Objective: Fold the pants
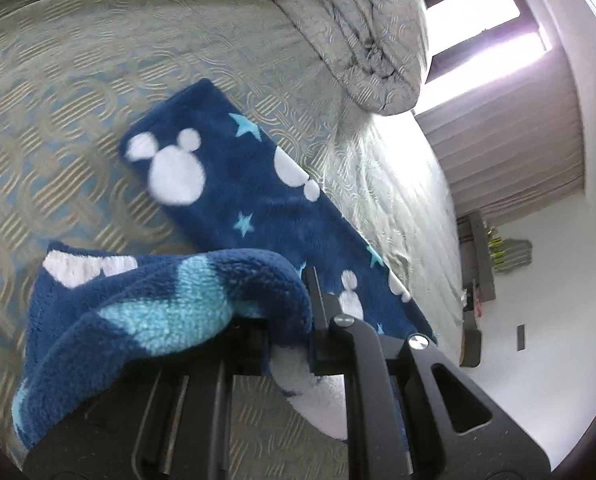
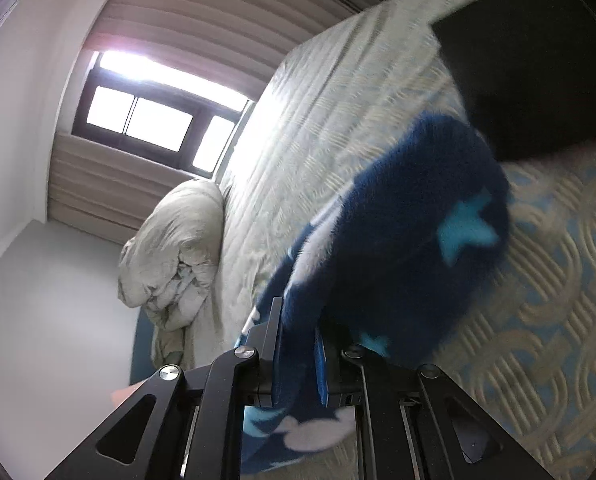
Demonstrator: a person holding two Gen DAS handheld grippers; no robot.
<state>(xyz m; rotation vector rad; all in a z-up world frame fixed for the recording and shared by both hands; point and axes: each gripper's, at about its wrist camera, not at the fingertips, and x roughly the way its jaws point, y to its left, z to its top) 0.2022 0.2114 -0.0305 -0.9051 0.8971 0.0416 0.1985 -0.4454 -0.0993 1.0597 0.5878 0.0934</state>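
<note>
Fleece pants, navy blue with white mouse heads and light-blue stars (image 1: 226,184), lie ahead of the left hand-held gripper (image 1: 286,320) on the patterned beige-and-blue bedspread (image 1: 58,128); both it and the right hand-held gripper (image 2: 298,356) clamp lifted folds.

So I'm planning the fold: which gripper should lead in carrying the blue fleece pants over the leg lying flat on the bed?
Left. The left gripper grips lifted fleece beside the flat leg of the blue fleece pants; the right gripper shows only bunched fabric.

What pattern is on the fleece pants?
Dark blue fleece pants with white mouse-head shapes and light blue stars, clearest in the left wrist view.
</note>
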